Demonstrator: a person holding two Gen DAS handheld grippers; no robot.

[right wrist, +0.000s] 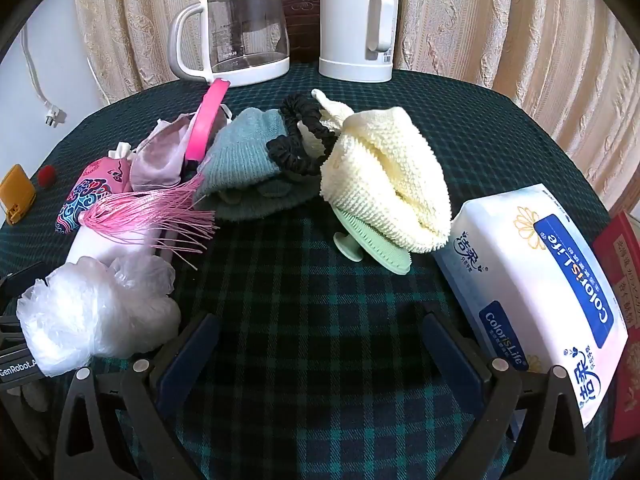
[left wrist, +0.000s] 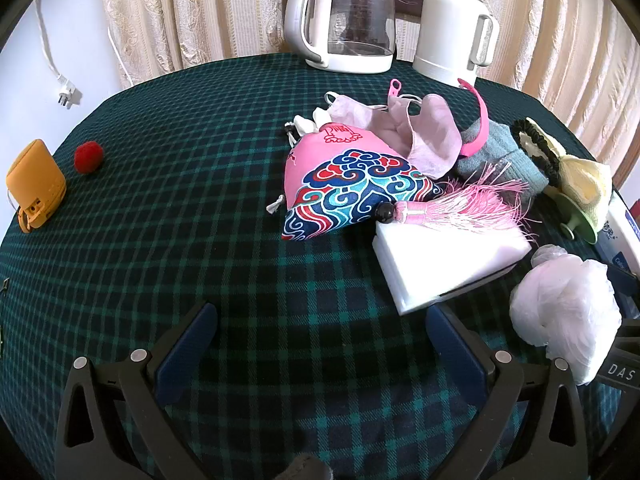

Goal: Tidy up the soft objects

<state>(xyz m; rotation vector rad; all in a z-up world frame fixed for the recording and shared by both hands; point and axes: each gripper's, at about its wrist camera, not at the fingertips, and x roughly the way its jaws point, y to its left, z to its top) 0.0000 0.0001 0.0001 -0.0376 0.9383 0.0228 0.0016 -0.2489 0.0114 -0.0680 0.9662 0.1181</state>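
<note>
A pile of soft things lies on the plaid table. A pink embroidered pouch [left wrist: 344, 184] with a pink tassel [left wrist: 468, 208] lies ahead of my left gripper [left wrist: 320, 324], which is open and empty. Behind it are lilac face masks [left wrist: 416, 132], a teal knit piece [right wrist: 248, 152], a black scrunchie [right wrist: 300, 136] and a cream towel [right wrist: 384, 176]. A crumpled clear plastic bag [right wrist: 92, 312] lies left of my right gripper [right wrist: 316, 328], which is open and empty over bare cloth. A white sponge block [left wrist: 440, 264] lies under the tassel.
A glass kettle [left wrist: 348, 20] and a white thermos [left wrist: 452, 20] stand at the table's far edge by the curtain. A tissue pack [right wrist: 540, 292] lies at the right. A green silicone brush [right wrist: 372, 248], a pink band [right wrist: 208, 120], a red pom-pom [left wrist: 89, 157] and an orange speaker [left wrist: 34, 184] lie around.
</note>
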